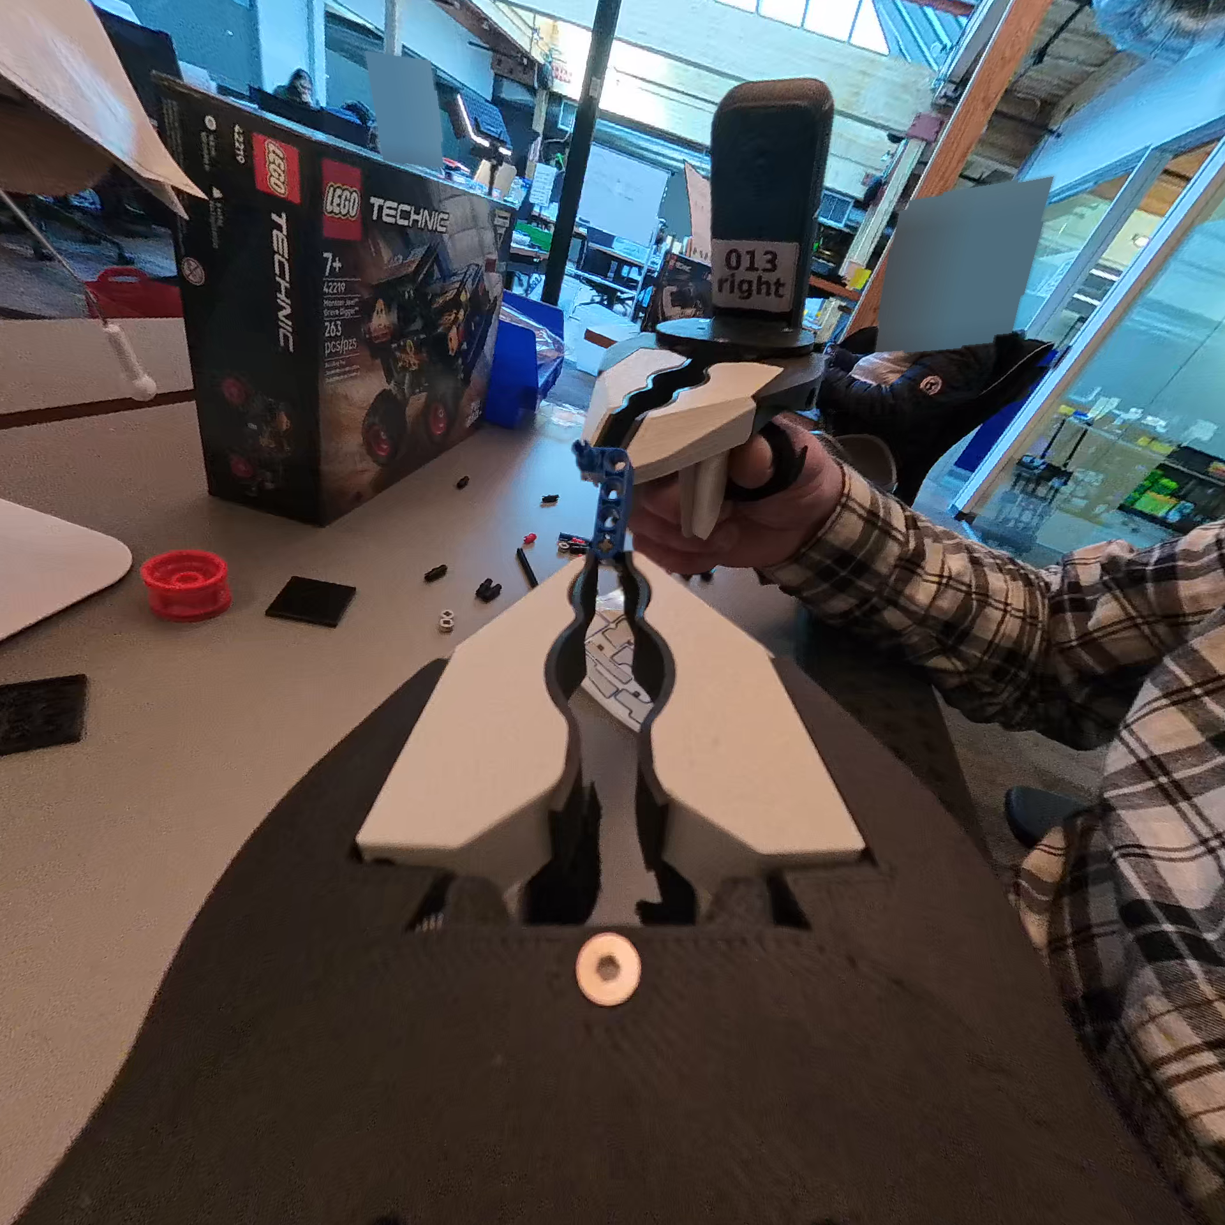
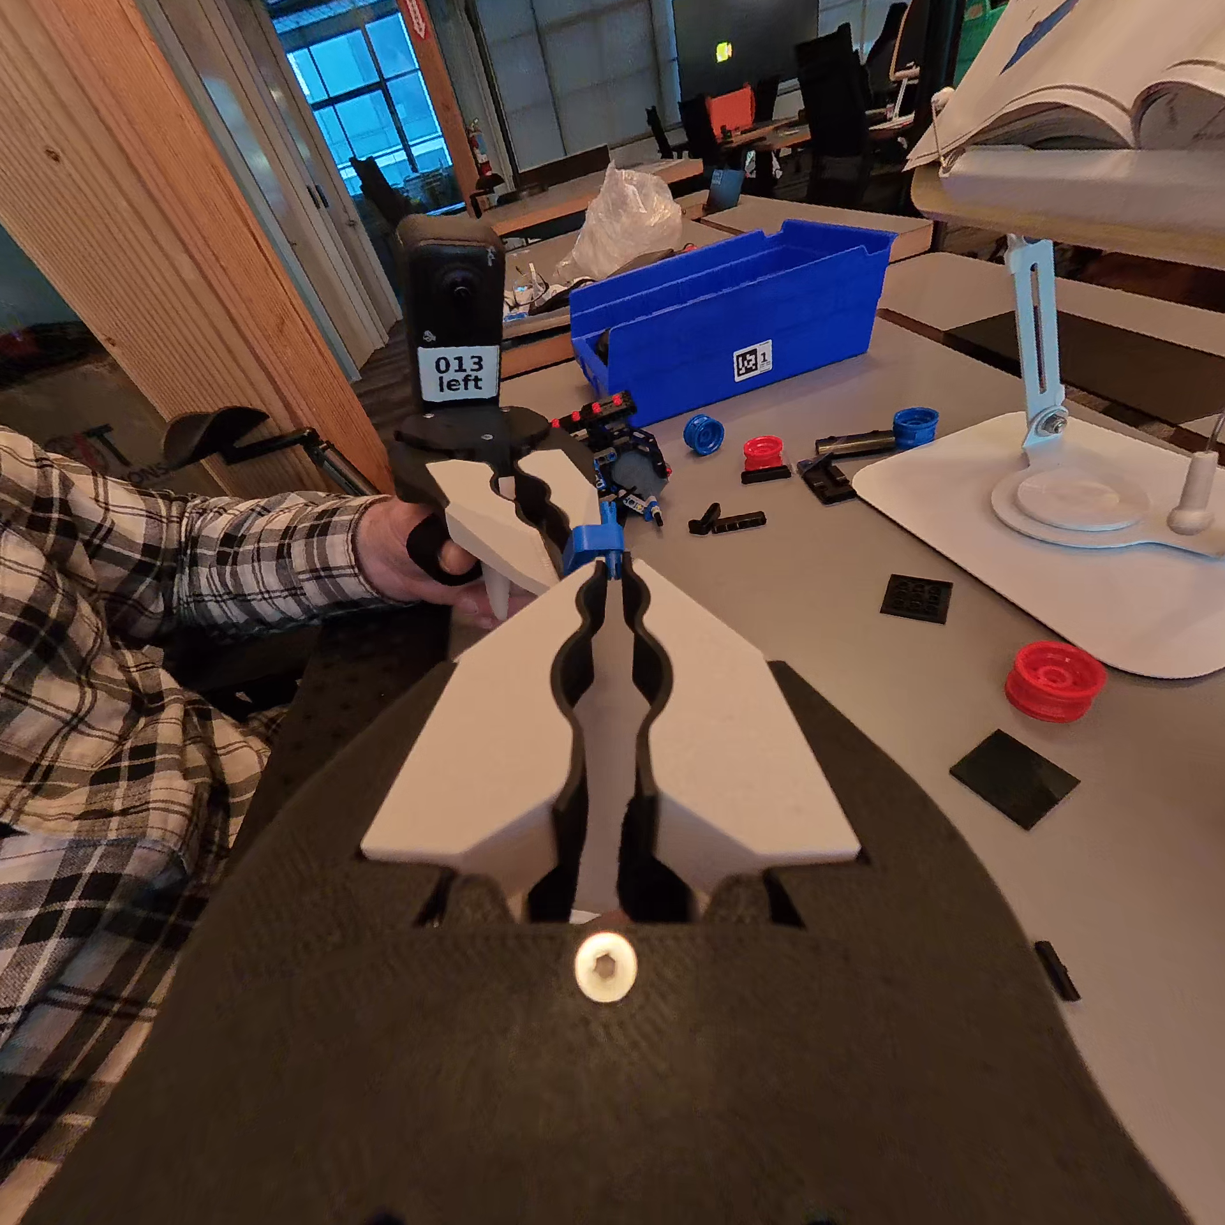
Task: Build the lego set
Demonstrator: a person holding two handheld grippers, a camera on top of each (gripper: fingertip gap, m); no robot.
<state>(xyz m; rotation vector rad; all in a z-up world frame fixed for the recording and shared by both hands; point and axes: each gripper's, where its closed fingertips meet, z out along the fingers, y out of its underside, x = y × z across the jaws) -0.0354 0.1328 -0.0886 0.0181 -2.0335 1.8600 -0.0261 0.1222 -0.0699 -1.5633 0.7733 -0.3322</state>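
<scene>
Left hand-held gripper [image 1: 606,563]: fingers drawn narrow, tips clamped on the lower end of a blue beam [image 1: 611,504]. The beam stands nearly upright above the surface [image 1: 199,762], clear of it. Right hand-held gripper [image 1: 590,447]: fingers likewise narrow, tips pinching a small blue connector [image 2: 596,540] at the beam's upper end. The two grippers meet tip to tip over the same blue part. Each gripper is carried by a hand in a plaid sleeve [image 1: 994,610].

Left wrist view: a set box [image 1: 331,318] stands upright on the surface beyond the grippers. Left of it lies a red wheel hub [image 1: 187,584], with a black square plate [image 1: 310,600] just beside. A second black plate [image 1: 40,712] sits at the left edge. Small black pins [image 1: 487,588] and a black axle [image 1: 527,569] lie scattered between the box and the grippers. A printed sheet [image 1: 616,669] shows under the left gripper's fingers.

Right wrist view: a partly built black and blue assembly [image 2: 623,457] rests on the surface behind the grippers, in front of a blue bin [image 2: 729,311]. Right of it are two blue hubs [image 2: 702,434], a red hub on a black piece [image 2: 763,454], and loose black beams [image 2: 729,520]. A white stand [image 2: 1034,504] carries an open booklet [image 2: 1074,86]. A crumpled clear bag [image 2: 626,215] lies behind the bin.
</scene>
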